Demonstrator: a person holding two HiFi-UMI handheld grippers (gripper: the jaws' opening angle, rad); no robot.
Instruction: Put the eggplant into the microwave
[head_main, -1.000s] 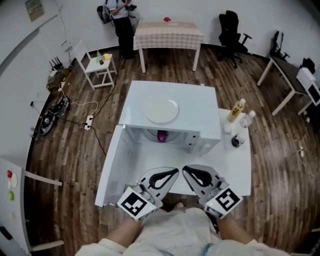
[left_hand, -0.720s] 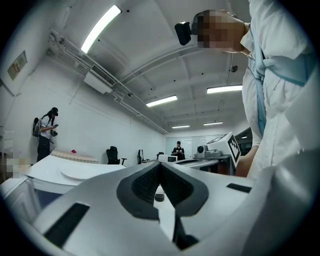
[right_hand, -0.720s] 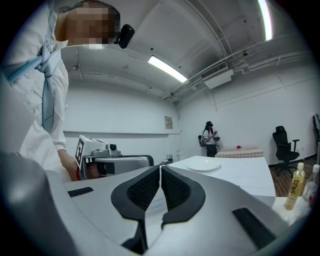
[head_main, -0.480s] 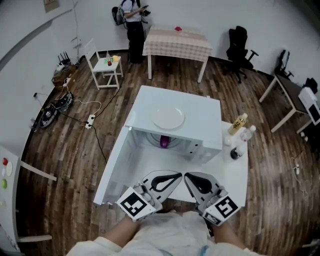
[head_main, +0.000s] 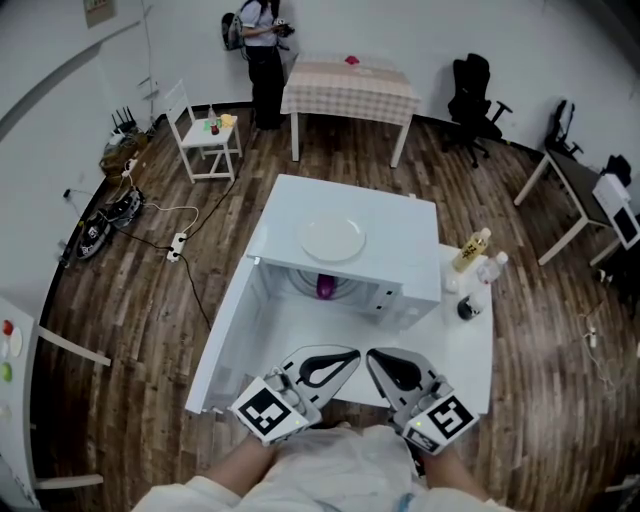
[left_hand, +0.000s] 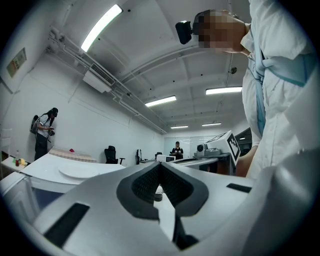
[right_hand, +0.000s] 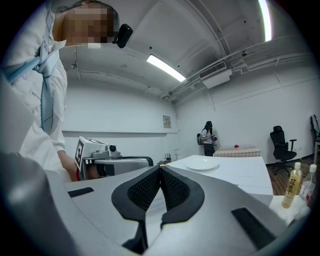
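Note:
The purple eggplant lies inside the white microwave, whose door hangs open to the left. Both grippers are held close to the person's body, in front of the microwave's opening and well short of the eggplant. My left gripper is shut and empty; its pads meet in the left gripper view. Beside it, tip almost to tip, my right gripper is also shut with nothing in it. Each gripper view shows the other gripper's marker cube.
A white plate rests on top of the microwave. On the white table to its right stand a yellow bottle, a clear bottle and a dark cup. A person stands at the far wall beside a checked table.
The head view has shifted slightly. Both grippers stay where they were, shut, and the eggplant has not moved.

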